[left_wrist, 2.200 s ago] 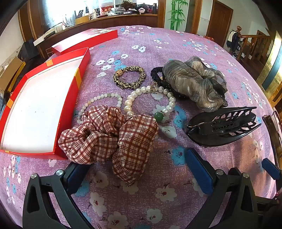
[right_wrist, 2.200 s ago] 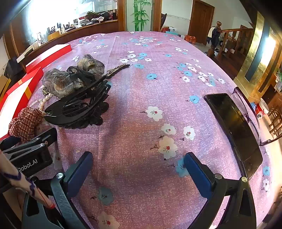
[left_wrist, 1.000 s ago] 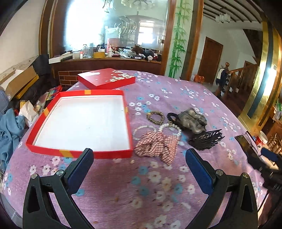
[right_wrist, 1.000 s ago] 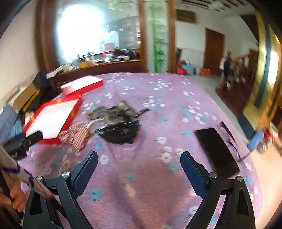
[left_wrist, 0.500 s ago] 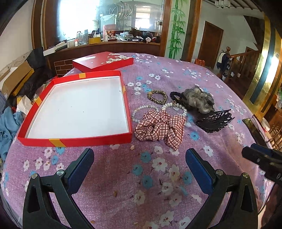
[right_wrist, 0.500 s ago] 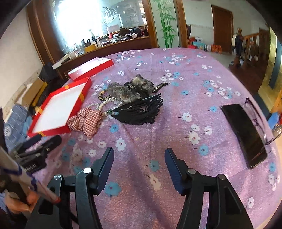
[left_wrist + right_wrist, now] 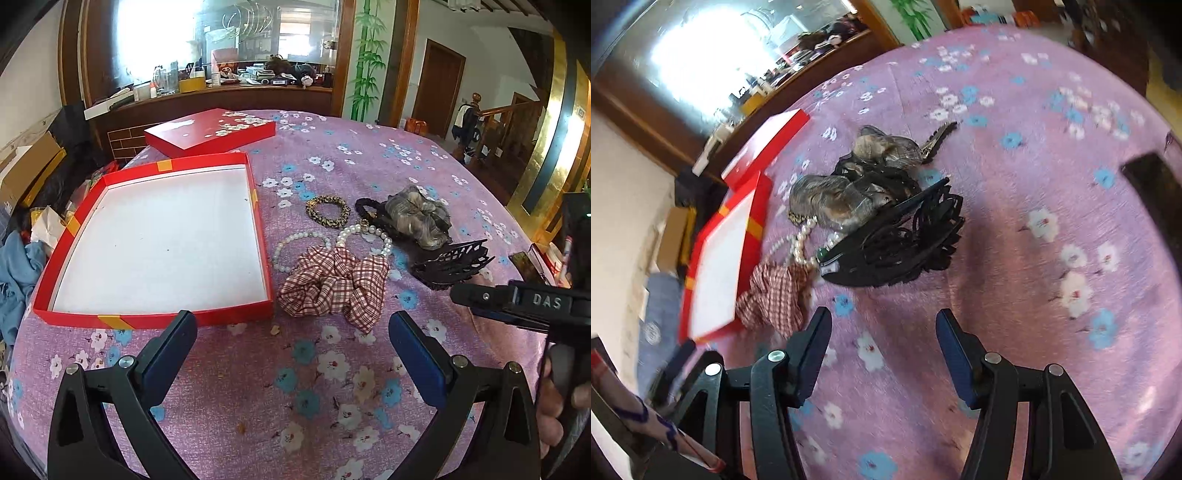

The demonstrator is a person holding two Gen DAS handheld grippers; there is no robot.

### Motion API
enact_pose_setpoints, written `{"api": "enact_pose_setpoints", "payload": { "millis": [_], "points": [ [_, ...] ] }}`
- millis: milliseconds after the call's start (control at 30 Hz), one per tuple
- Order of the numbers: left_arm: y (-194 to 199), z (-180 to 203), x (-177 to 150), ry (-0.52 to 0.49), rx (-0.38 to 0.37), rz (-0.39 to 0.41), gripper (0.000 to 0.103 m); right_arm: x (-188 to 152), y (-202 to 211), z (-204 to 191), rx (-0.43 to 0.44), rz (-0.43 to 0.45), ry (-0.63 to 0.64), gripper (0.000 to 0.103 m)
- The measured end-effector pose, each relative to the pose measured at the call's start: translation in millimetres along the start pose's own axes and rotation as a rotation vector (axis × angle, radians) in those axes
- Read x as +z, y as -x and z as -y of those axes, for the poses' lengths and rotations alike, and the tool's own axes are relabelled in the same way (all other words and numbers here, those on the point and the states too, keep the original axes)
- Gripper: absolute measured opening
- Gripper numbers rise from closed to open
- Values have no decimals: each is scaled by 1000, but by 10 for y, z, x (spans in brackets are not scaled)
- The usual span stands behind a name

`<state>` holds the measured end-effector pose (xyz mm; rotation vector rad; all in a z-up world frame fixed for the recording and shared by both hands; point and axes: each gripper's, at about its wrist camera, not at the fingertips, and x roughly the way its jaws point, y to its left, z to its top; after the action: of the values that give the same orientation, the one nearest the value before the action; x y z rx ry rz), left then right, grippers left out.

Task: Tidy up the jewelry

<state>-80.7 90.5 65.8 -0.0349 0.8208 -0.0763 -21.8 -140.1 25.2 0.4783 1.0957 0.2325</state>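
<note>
An open red box (image 7: 159, 317) with a white floor lies at the left of the purple flowered cloth. To its right lie a plaid scrunchie (image 7: 332, 282), two pearl bracelets (image 7: 364, 234), a leopard hair tie (image 7: 328, 211), a grey scrunchie (image 7: 419, 216) and a black claw clip (image 7: 450, 264). My left gripper (image 7: 291, 343) is open and empty, just in front of the plaid scrunchie. My right gripper (image 7: 882, 343) is open and empty, a little short of the claw clip (image 7: 897, 243); the plaid scrunchie (image 7: 774, 295) and the box (image 7: 718, 258) lie to its left.
The red box lid (image 7: 210, 131) lies behind the box. A dark phone (image 7: 1152, 177) and glasses lie at the table's right edge. My right gripper's body (image 7: 517, 301) shows at the right of the left wrist view. A wooden counter stands behind the table.
Both grippers came back down towards the table after rising. The right gripper has tilted and moved closer to the claw clip, its jaws narrower than before. The items have not moved.
</note>
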Motion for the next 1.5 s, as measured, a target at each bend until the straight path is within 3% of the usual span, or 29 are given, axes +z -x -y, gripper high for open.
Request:
{"api": "enact_pose_setpoints", "payload": {
  "millis": [133, 300, 500, 667, 733, 833, 900, 933, 1000, 1067, 1133, 1333, 1500],
  "points": [
    [55, -60, 9, 8, 1, 20, 103, -5, 113, -55, -2, 25, 19, 63],
    [207, -107, 68, -1, -11, 54, 103, 13, 547, -328, -53, 116, 114, 62],
    [504, -133, 114, 14, -96, 94, 103, -130, 942, -636, -64, 233, 223, 60],
    [691, -61, -64, -26, -59, 135, 103, -296, 1136, -661, -85, 324, 241, 60],
    [708, -77, -138, 5, -136, 103, 103, -350, 1158, -677, -108, 311, 264, 60],
    [636, -105, -222, 89, -319, 24, 103, -531, 1122, -671, -114, 286, 302, 58],
    [539, -76, -280, 129, -371, -27, 102, -656, 1038, -626, -129, 262, 314, 57],
    [505, -46, -307, 132, -371, -40, 101, -702, 998, -600, -125, 250, 315, 57],
    [498, 71, -348, 76, -300, -23, 100, -796, 888, -491, -91, 218, 307, 57],
    [589, 225, -388, -22, -190, 53, 100, -849, 895, -390, -57, 236, 279, 57],
    [688, 337, -414, -83, -132, 99, 100, -890, 935, -358, -51, 264, 276, 57],
    [918, 327, -398, -125, -116, 160, 100, -939, 873, -320, -70, 263, 281, 62],
    [921, 145, -388, -54, -199, 124, 100, -999, 822, -379, -59, 236, 327, 62]
  ]
}}
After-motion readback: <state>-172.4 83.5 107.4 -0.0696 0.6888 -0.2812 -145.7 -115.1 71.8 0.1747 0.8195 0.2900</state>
